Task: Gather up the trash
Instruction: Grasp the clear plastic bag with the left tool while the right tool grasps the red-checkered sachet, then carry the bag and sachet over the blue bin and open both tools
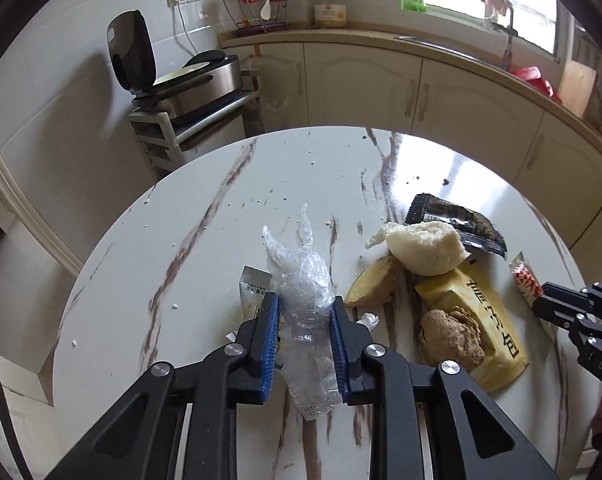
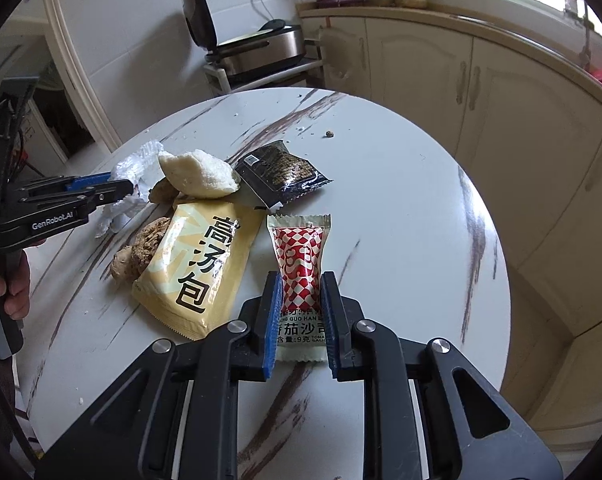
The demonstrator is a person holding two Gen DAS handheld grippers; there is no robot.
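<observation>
Crumpled clear plastic wrap [image 1: 303, 280] sits clamped between the blue pads of the left gripper [image 1: 305, 310] on the round marble table [image 1: 205, 216]. The right gripper [image 2: 301, 290] pinches a red-checked ketchup packet [image 2: 299, 256] lying flat. Between them: yellow soup packet [image 2: 199, 264], ginger [image 2: 141, 252], white bun [image 2: 199, 172], black wrapper [image 2: 281, 172].

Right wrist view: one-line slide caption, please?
Right claw closed around a red-checked ketchup sachet on the marble table, beside a yellow soup packet.
</observation>
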